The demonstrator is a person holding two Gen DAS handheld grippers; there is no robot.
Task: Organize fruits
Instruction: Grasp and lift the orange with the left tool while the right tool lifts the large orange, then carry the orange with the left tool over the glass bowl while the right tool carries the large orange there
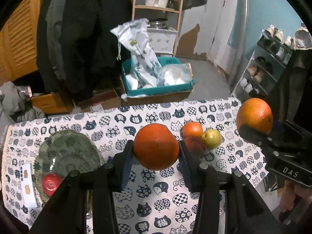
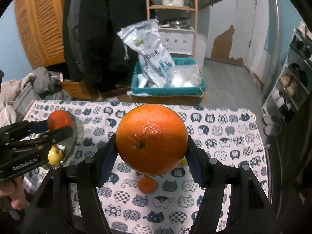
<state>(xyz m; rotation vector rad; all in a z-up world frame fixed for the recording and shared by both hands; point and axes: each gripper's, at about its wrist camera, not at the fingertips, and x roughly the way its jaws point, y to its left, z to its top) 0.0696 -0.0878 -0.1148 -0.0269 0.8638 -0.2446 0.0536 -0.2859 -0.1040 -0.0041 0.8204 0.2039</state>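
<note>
At the centre of the left wrist view, we see the left gripper (image 1: 156, 149) clamped on a deep reddish-orange round fruit (image 1: 156, 146), its two black fingers with blue pads pressing the fruit's sides, lifted clear of the cloth. Behind it on the white tablecloth printed with navy cat faces (image 1: 109, 130) lie a small orange mandarin (image 1: 192, 129), a yellow-green pear-like fruit (image 1: 211, 138) touching it, and a blurred reddish fruit (image 1: 194, 144) just in front of them. At the lower left of that frame sits a clear scalloped glass plate (image 1: 67, 152), with a red apple (image 1: 51, 183) at its near edge.

At the right edge of the same view, the right gripper (image 1: 253, 130) grips a large bright orange (image 1: 255, 115), also held above the table. In the right wrist view this gripper (image 2: 152, 146) fills the centre, its pads closed against the large orange's sides, stem end facing us. Below it on the cloth rests the small mandarin, and a sliver of yellow fruit peeks out at the orange's right side. At the far left, a person's hand (image 2: 8, 192) holds the left gripper's handle.

Beyond the table, a teal crate of white plastic bags (image 1: 158, 81) stands on the floor.
</note>
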